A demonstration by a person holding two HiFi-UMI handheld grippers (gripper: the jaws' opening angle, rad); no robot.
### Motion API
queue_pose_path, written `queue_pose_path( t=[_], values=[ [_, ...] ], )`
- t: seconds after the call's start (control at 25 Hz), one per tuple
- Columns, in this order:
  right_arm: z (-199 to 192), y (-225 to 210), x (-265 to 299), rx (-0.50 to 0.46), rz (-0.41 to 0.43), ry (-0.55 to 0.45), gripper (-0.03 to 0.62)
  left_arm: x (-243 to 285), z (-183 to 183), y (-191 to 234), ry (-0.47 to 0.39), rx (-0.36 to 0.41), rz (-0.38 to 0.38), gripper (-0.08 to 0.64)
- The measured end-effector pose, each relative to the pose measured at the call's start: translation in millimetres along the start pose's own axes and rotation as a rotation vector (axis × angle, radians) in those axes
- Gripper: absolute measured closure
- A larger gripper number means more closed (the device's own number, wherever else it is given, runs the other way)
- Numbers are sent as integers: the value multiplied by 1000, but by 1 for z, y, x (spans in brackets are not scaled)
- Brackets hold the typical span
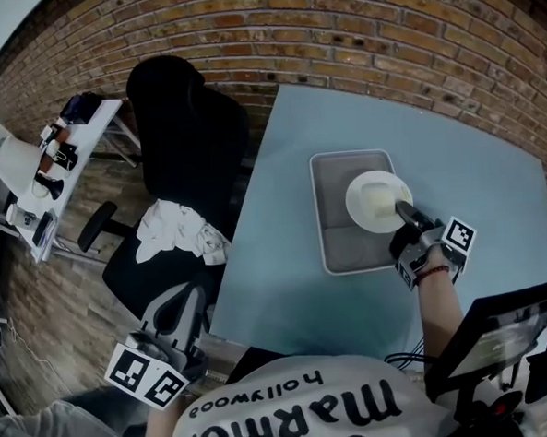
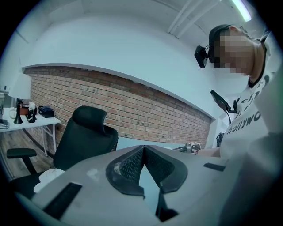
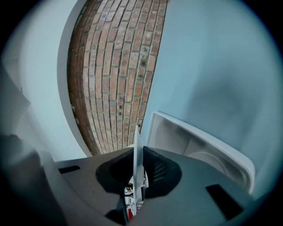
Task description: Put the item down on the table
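Your right tongs [image 1: 404,210] clamp the plate [image 1: 372,202] by its rim at the tray [image 1: 340,248], ready to carry to the bench [image 1: 286,277]. Your left tongs [image 2: 143,148] are closed and empty.

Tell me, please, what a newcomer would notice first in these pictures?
The white plate stands out first: the right gripper has its fingers shut on its rim, over the grey tray on the pale blue table. Next comes the black office chair left of the table, with crumpled white cloth on its seat. The left gripper hangs near it, shut and empty.
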State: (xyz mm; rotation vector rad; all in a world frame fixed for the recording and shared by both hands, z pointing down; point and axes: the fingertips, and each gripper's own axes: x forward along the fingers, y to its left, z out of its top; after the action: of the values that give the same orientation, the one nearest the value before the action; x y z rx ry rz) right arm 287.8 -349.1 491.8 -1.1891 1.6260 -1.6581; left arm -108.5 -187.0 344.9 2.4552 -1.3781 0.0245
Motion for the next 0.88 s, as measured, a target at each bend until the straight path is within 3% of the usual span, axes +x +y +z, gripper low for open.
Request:
queue_pose_path(
  t=[0.88],
  values=[
    [3, -38, 48, -107, -183, 3, 560, -12, -9, 30, 17, -39, 51, 554]
  ],
)
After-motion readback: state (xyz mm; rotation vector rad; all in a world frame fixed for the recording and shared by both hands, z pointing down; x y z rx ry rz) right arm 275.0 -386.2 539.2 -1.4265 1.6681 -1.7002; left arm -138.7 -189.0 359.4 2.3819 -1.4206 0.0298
